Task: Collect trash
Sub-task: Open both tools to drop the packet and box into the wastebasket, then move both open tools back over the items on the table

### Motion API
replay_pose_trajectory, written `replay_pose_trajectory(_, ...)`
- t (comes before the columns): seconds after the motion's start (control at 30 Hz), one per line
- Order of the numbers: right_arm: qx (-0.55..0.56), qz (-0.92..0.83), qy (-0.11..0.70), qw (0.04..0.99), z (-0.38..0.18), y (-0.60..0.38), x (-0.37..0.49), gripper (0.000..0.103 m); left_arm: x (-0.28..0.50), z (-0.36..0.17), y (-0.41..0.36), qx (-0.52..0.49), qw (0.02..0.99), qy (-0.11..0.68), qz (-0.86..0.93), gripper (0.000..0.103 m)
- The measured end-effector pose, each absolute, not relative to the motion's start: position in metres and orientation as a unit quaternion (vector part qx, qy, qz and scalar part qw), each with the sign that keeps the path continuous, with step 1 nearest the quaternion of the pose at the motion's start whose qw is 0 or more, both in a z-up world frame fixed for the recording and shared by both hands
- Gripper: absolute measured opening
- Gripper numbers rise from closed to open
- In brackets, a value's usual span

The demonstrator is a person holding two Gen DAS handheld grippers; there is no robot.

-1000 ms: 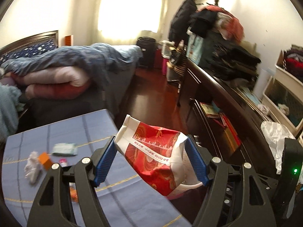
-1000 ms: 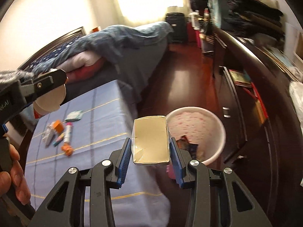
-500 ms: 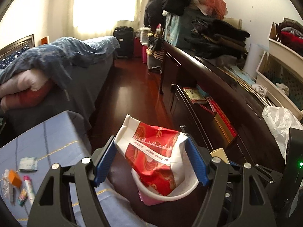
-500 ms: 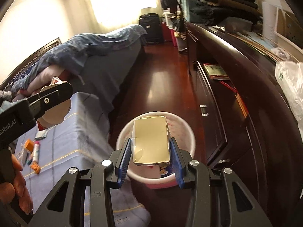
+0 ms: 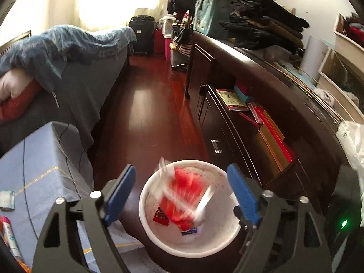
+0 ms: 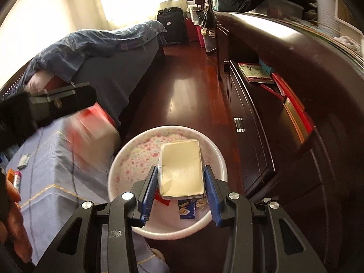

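Left gripper [image 5: 180, 194]: jaws apart, red snack bag [image 5: 182, 201] blurred, falling into white waste bin [image 5: 145, 223]
Right gripper [image 6: 180, 187]: clamped on cream carton [image 6: 180, 170] above bin; centre over opening, then release

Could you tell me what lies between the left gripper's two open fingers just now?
In the left wrist view, the left gripper frames the white bin, with the blurred red bag falling into it.

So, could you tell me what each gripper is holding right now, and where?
Left gripper is open, holding nothing. Right gripper clamps the cream carton by its two long sides.
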State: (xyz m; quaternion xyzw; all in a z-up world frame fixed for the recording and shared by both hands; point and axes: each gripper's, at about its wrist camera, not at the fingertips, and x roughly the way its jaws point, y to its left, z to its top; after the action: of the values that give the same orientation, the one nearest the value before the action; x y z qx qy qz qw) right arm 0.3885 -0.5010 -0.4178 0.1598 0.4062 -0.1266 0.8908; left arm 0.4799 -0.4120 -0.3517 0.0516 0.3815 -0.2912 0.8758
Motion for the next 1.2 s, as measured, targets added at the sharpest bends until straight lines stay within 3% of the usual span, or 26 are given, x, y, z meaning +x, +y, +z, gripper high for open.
replay_pose_trajectory(0.33,0.166,-0.126,0.421,0.883,-0.427,-0.492,0.387,0.046,0.482,-0.342,-0.375,0.026,0.886,0.377,-0.269,0.090)
replay_pose_trajectory(0.7,0.163,-0.060,0.415,0.893,-0.384,-0.414,0.370,0.058,0.459,-0.323,-0.273,0.021,0.907,0.380,-0.183,0.095)
replay_pose_trajectory(1.2,0.114,0.056,0.443,0.888,-0.368,-0.293,0.371,0.060,0.472,-0.385,-0.093,-0.061,0.888,0.456,-0.010,0.094)
